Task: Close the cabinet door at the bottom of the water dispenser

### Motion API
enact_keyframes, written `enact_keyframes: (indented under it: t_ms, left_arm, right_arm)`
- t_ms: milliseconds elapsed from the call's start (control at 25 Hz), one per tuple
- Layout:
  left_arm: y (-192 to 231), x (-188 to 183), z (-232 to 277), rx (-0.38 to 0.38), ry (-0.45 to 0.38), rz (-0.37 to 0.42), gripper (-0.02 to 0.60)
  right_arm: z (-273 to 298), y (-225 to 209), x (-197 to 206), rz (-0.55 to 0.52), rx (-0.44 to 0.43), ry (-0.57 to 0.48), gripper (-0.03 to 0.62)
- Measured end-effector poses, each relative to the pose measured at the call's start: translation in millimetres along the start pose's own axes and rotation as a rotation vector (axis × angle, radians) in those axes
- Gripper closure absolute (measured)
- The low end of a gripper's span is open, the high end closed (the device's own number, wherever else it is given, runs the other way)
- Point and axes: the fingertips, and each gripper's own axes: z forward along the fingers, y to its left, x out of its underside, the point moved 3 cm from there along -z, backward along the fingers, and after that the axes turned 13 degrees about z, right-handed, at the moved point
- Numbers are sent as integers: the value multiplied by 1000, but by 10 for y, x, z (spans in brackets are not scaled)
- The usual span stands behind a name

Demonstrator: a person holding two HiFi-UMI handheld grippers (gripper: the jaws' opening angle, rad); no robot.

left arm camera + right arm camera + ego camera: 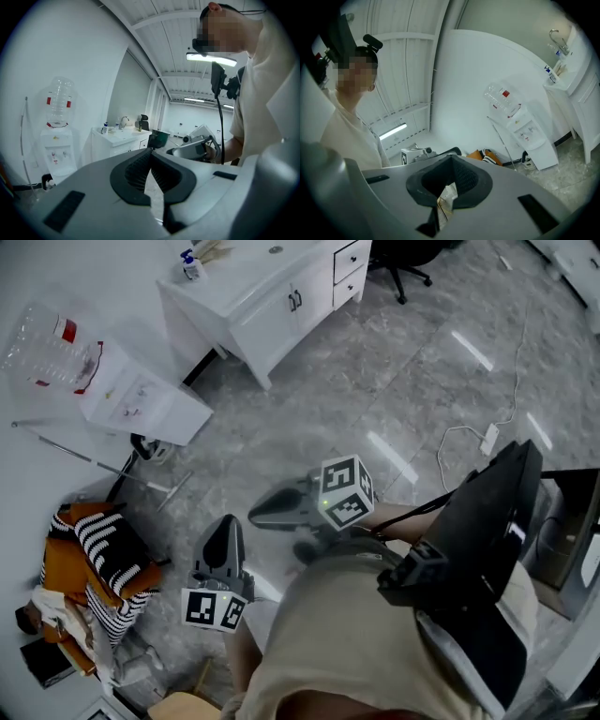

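The tall white water dispenser point(141, 395), topped by a clear upturned plastic bottle with a red label point(42, 338), stands against the wall at the upper left of your head view, well apart from both of your tools. From above, and from the small far-off shape it makes in either gripper view, you cannot tell whether its bottom cabinet door is shut or ajar. A thin metal rod point(84, 460) lies on the floor just beside its foot, and nearer you on that side is a heap of orange and black-and-white striped cloth point(98, 554).

To the dispenser's right, along the same wall, is a white vanity cabinet with a sink and faucet point(272, 296), and a black office chair point(403, 263) stands beyond it.

Your left gripper point(228, 519) points out over the grey marbled floor point(375, 362) with its jaws clenched together and nothing between them. Your right gripper point(253, 515), just beside it and aimed across toward the left, is likewise closed at the tips and empty. A white power strip with its cable point(489, 439) lies on the floor off to your right.
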Motion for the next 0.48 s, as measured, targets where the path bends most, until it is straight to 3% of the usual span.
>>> enact_keyframes:
  t_ms: [280, 480]
  left_arm:
    - [85, -132, -579, -24, -108, 46, 589]
    - [-19, 14, -1171, 21, -140, 60, 589]
  right_arm:
    - [227, 403, 229, -63, 11, -39, 577]
    - [646, 719, 598, -85, 6, -13, 577]
